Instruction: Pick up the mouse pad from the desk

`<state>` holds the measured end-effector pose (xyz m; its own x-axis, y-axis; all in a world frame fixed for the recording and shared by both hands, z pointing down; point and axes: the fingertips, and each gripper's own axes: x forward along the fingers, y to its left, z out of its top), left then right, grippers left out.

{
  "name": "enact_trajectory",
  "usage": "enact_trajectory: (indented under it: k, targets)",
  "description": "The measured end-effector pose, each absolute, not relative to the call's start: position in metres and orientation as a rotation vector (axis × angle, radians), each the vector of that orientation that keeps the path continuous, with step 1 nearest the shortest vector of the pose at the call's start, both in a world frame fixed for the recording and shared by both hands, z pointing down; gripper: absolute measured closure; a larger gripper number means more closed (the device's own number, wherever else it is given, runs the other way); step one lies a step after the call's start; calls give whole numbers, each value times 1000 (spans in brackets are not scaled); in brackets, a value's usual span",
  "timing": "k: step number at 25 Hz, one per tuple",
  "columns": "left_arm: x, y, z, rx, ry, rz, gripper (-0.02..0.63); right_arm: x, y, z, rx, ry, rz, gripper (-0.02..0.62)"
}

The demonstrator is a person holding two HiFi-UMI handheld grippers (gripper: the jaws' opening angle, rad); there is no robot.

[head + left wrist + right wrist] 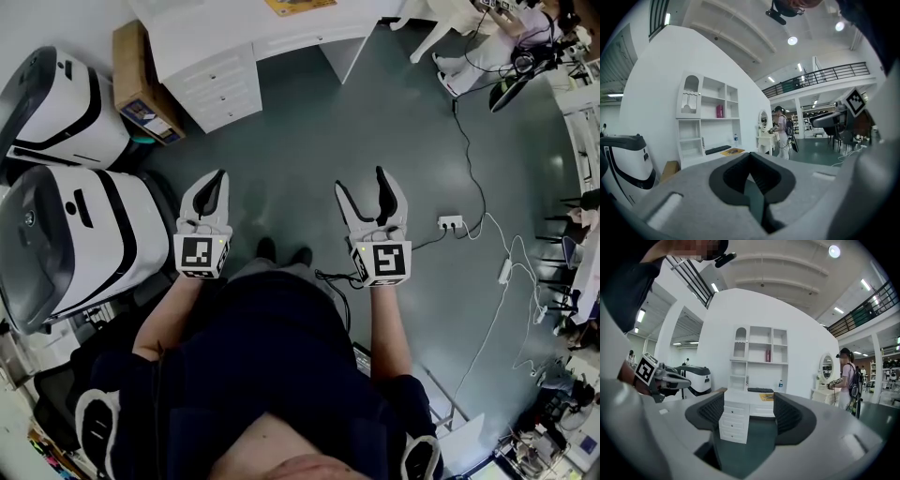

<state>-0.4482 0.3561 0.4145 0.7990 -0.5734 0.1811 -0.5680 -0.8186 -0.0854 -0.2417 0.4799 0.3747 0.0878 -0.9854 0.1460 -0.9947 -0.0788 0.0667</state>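
While both claws hang over the grey-green floor [309, 131], well short of the worktop [216, 42], two white-and-black machines [66, 234] crowd the far left, and a cardboard box [141, 84] stands beside the worktop's drawers. Next, the left claw [220, 175] is clenched on nothing, its tips together. Ahead, the orange mouse pad [300, 5] lies flat on the worktop near a dark keyboard [760, 390]. Further right, the right claw [360, 183] stands released and empty. A power strip [450, 222] lies on the floor just beyond it.

No lettering, label, brand or number is legible in any view.
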Motion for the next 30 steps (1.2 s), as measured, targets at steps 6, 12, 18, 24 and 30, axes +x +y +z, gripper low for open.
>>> enact_trajectory:
  k: [6,12,18,24,30]
  targets:
    - [-455,338,420,-2974,890,-308,604,-243,454,375,2213,-2004,81,238]
    - [-443,314,421,-2980,889,-311,604,-222,422,371,2214,-2005,64,219]
    - [-399,281,423,-2969,934,-313,604,-165,376,370,2186,-2044,50,203]
    - [-328,228,424,-2926,1093,-310,604,-77,310,382,2128,-2145,73,204]
    - [-252,174,412,-2876,1292,-292,604,12,232,389,1994,-2251,121,207]
